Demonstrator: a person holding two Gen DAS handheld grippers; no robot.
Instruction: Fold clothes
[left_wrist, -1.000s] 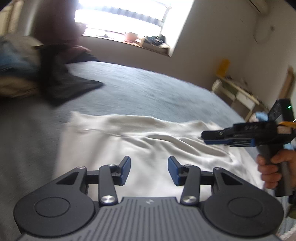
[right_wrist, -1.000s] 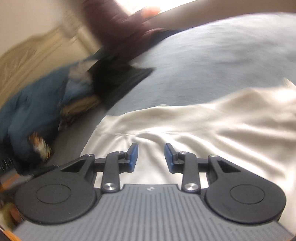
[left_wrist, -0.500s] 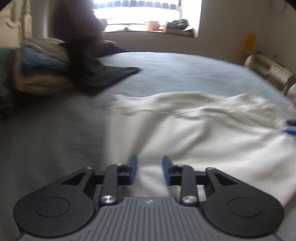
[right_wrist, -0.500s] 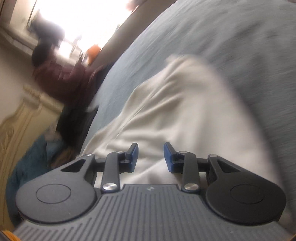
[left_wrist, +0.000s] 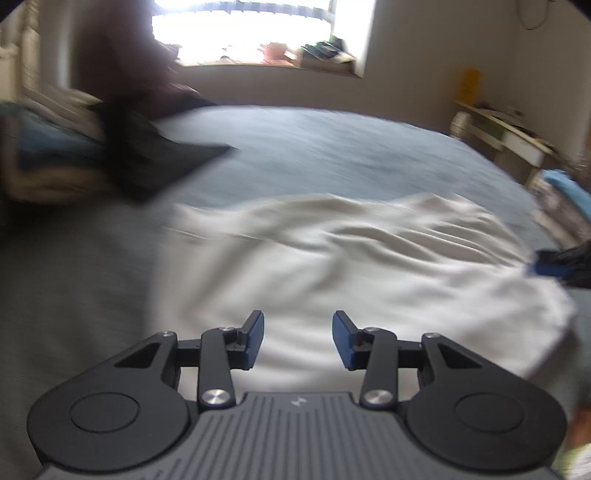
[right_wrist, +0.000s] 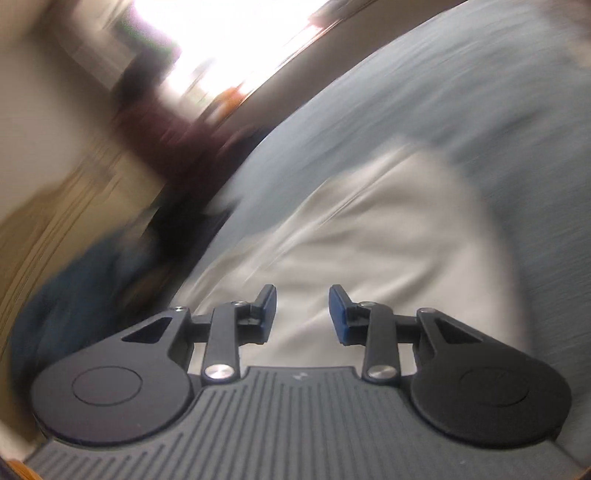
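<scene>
Between the spread fingers of the left hand-held gripper (left_wrist: 297, 339) and of the right hand-held gripper (right_wrist: 303, 314), both empty, a cream-white cotton garment (left_wrist: 351, 266) lies rumpled on the grey-blue bed (left_wrist: 332, 147). No crisp fold shows, so folding looks unfinished; blur hides detail.

A wide window (left_wrist: 258, 33) blazes white in the far wall, its sill (left_wrist: 317, 59) cluttered with small items too blurred to name. The walls (left_wrist: 424, 66) are plain cream. A grey-blue bedspread (left_wrist: 332, 147) covers the bed. At the right stands a low pale shelf unit (left_wrist: 506, 136), with a yellow object (left_wrist: 471, 85) against the wall behind it. In the right wrist view, a light wooden headboard (right_wrist: 55, 229) shows, heavily blurred.
</scene>
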